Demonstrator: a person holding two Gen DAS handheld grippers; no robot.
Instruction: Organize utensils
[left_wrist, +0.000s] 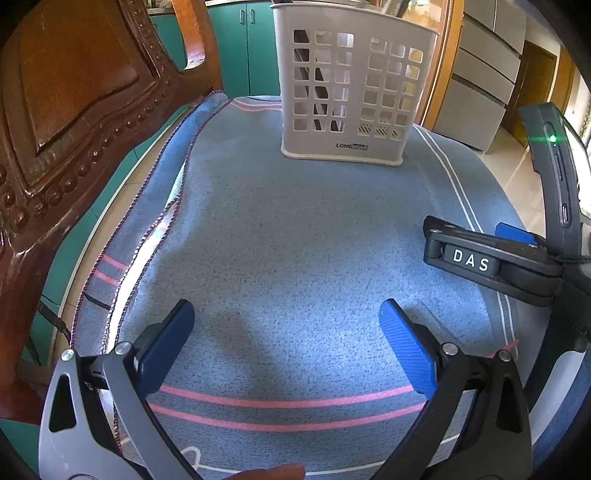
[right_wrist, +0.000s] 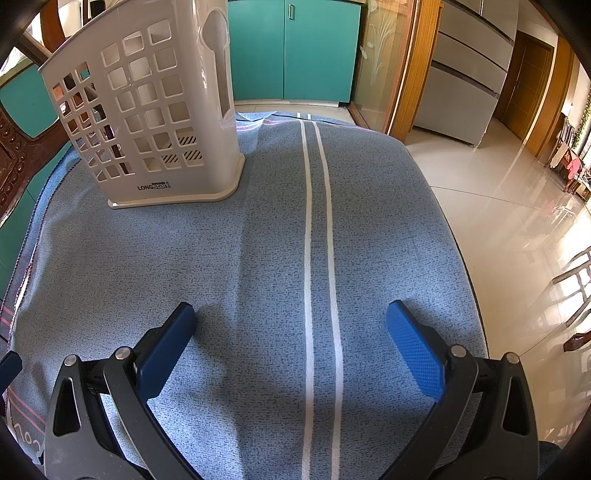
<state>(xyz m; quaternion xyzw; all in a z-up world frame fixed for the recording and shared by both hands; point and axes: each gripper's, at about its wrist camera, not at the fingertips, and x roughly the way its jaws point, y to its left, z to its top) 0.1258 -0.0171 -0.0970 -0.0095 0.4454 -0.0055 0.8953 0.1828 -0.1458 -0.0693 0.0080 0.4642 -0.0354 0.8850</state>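
Observation:
A pale grey utensil caddy (left_wrist: 347, 92) with square holes stands upright at the far side of the blue cloth; dark utensil handles (left_wrist: 317, 92) show through its left holes. It also shows in the right wrist view (right_wrist: 155, 114), far left. My left gripper (left_wrist: 286, 325) is open and empty, low over the cloth. My right gripper (right_wrist: 290, 325) is open and empty, over the cloth's white stripes. The right gripper's body (left_wrist: 480, 258), marked DAS, shows at the right of the left wrist view. No loose utensils lie on the cloth.
A blue cloth (right_wrist: 258, 240) with pink and white stripes covers the table. A carved wooden chair back (left_wrist: 74, 110) stands close at the left. Teal cabinets (right_wrist: 295, 48) are behind. Tiled floor (right_wrist: 498, 203) drops off past the table's right edge.

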